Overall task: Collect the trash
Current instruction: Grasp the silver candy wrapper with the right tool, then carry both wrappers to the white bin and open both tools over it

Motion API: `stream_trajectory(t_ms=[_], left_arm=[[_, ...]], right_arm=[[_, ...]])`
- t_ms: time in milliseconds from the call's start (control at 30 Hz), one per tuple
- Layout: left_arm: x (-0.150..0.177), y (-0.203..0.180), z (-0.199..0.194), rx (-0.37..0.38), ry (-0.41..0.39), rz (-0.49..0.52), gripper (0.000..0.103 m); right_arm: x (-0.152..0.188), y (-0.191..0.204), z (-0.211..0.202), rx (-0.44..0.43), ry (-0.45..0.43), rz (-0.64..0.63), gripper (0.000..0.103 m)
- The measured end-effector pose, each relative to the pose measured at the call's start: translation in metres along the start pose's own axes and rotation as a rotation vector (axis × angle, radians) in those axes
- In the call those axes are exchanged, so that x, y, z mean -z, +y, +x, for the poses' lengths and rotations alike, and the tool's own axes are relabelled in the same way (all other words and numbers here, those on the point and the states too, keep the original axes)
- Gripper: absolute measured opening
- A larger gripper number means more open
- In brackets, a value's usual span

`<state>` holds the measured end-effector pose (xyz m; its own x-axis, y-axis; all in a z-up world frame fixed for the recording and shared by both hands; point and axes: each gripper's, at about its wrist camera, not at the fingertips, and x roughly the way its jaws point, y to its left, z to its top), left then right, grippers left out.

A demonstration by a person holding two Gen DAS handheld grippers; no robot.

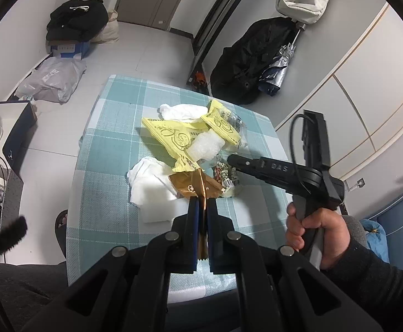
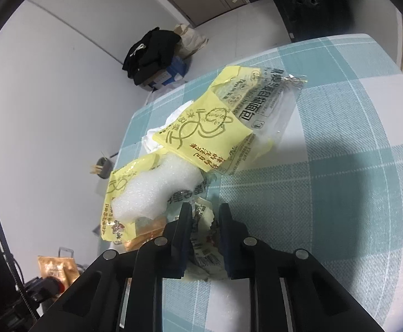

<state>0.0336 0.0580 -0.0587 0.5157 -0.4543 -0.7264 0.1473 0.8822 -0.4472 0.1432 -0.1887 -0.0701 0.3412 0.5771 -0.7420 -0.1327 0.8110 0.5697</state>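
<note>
A pile of trash lies on the teal checked tablecloth (image 1: pixel 110 149): two yellow wrappers (image 1: pixel 173 135) (image 2: pixel 201 135), a white foam piece (image 1: pixel 205 146) (image 2: pixel 157 191), crumpled white tissues (image 1: pixel 151 185), a gold-brown wrapper (image 1: pixel 193 185) and a small patterned wrapper (image 1: pixel 225 175) (image 2: pixel 203 238). My left gripper (image 1: pixel 202 202) is shut on the gold-brown wrapper's edge. My right gripper (image 2: pixel 203 209) has its jaws closed around the small patterned wrapper; in the left wrist view its fingers (image 1: pixel 238 161) reach into the pile from the right.
Table edges drop to a white floor. Bags, a black bundle on a blue box (image 1: pixel 68 47) and a grey plastic sack (image 1: pixel 52 78) lie on the floor behind. A black bag and umbrella (image 1: pixel 251 66) lean at the right wall. A gold bag (image 2: pixel 57 269) stands by the floor.
</note>
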Motion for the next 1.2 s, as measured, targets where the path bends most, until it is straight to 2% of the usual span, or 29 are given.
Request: stream_trajectory(t_ms=[200, 467, 633, 767, 833, 1000, 1133, 1200], left_arm=[[-0.002, -0.01, 0.003, -0.004, 0.011, 0.019, 0.001], [-0.009, -0.045, -0.002, -0.022, -0.005, 0.065, 0.001], [-0.019, -0.076, -0.002, -0.023, -0.009, 0.101, 0.001], [-0.026, -0.108, 0.004, -0.019, -0.006, 0.144, 0.001], [-0.028, -0.126, 0.009, -0.006, 0.0, 0.171, 0.001], [-0.039, -0.176, 0.027, 0.07, 0.036, 0.222, 0.001], [-0.046, -0.218, 0.051, 0.141, 0.075, 0.275, 0.001], [-0.047, -0.238, 0.07, 0.171, 0.11, 0.3, 0.001]], right_arm=[[0.005, -0.001, -0.031, 0.005, -0.045, -0.02, 0.017], [0.013, 0.0, -0.076, 0.018, -0.13, -0.112, 0.016], [0.012, -0.003, -0.116, -0.021, -0.204, -0.12, 0.015], [0.011, -0.007, -0.164, -0.043, -0.283, -0.139, 0.015], [0.01, -0.013, -0.194, -0.027, -0.347, -0.139, 0.015], [0.008, -0.034, -0.252, 0.014, -0.415, -0.115, 0.015], [0.013, -0.065, -0.306, 0.042, -0.498, -0.071, 0.015], [0.016, -0.09, -0.328, 0.043, -0.534, -0.009, 0.015]])
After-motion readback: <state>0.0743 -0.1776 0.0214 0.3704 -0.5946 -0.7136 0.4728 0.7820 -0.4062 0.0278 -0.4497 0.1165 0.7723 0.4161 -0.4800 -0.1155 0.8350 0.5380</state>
